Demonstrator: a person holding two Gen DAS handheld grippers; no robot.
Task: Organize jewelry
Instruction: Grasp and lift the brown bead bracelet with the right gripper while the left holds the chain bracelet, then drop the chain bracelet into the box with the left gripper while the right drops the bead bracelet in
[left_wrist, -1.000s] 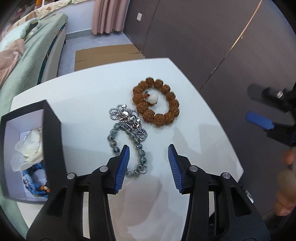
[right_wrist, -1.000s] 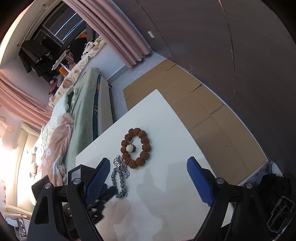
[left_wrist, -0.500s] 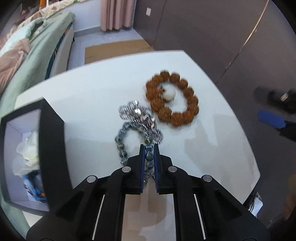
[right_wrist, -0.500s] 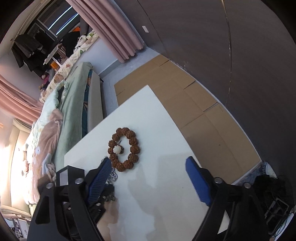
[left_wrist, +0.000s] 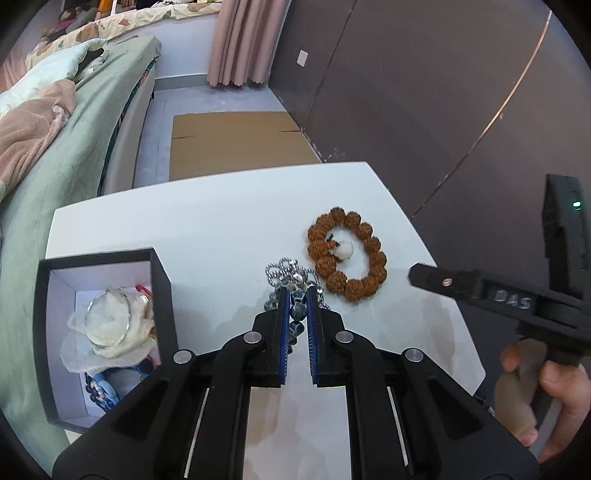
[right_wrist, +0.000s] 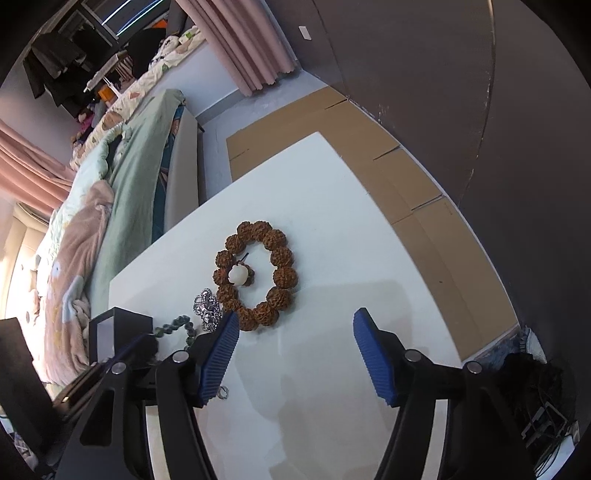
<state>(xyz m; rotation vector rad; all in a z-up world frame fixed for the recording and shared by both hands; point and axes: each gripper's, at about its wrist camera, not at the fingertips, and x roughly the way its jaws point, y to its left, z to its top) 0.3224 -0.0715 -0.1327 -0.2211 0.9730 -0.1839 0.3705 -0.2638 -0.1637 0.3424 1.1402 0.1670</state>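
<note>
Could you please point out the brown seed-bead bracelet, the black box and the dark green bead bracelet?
Brown seed-bead bracelet (right_wrist: 283, 277): right wrist view, right-side bead.
Black box (left_wrist: 162, 291): left wrist view, right wall.
Dark green bead bracelet (left_wrist: 297, 313): left wrist view, gripped bead.

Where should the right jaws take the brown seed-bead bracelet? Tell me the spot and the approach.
Grip the brown bracelet across its near arc of beads, coming down from above with one jaw inside the ring and one outside. It lies flat on the white table as an open loop, and that arc sits nearest the right gripper, whose closing jaws hold nothing. Avoid the left arc: the white bead and silver chain crowd it.
</note>
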